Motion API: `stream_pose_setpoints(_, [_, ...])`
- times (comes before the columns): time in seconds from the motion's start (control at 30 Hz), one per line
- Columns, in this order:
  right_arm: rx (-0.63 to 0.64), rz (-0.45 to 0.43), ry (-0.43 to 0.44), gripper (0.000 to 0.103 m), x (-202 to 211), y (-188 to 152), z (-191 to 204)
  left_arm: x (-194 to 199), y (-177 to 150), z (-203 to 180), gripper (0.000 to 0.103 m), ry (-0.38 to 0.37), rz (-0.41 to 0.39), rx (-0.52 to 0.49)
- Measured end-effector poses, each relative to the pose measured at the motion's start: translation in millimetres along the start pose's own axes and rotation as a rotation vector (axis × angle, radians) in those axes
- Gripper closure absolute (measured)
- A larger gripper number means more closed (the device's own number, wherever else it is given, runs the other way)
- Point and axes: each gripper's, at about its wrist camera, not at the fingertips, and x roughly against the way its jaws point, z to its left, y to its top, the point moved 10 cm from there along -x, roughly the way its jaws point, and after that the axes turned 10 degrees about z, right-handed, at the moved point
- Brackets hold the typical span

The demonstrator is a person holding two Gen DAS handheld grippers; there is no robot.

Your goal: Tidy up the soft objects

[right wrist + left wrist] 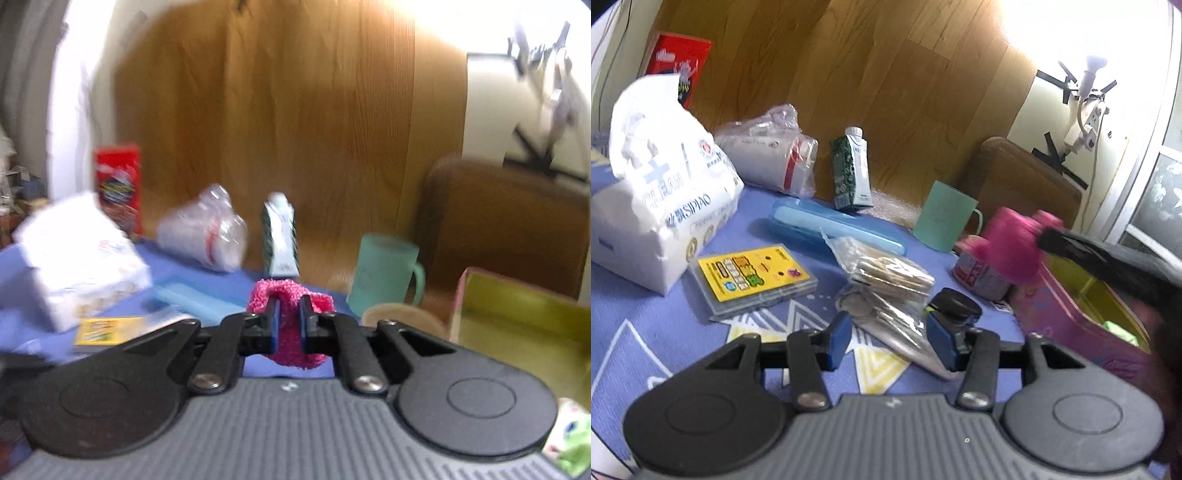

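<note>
Fuzzy pink cloth (291,325); glossy clear plastic bag (886,280); matt frosted mug (943,221); wood-grain panel (886,92).

The pink box (1071,317) is standing open on the right — its mouth unobstructed; a mug (945,218) and a small tub (979,273) are crowding its left side, while a cotton-swab bag (886,280) is lying between the left tool (892,332) fingers — blocking the path ahead

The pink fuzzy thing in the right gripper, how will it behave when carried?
The pink fuzzy cloth likely stays floppy: it folds over the right gripper and droops below. It looks light, and its nubby pile probably resists slipping.
</note>
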Motion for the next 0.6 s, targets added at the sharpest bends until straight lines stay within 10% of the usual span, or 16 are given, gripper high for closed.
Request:
stream_pose_setpoints(0.33, [0.14,0.138,0.058,0.081,74,-103,32,5,-33,-53,0.041,-0.228,0.163,0.011])
stream_pose_setpoints(0.5, [0.067,0.086,0.101,0.026,88,-100,23,16,-41,-81,0.022,-0.24,0.174,-0.048])
stream_pose_setpoints(0.6, [0.043,0.128,0.114,0.018,80,-107,14,11,-44,-96,0.023,-0.229,0.191,-0.082])
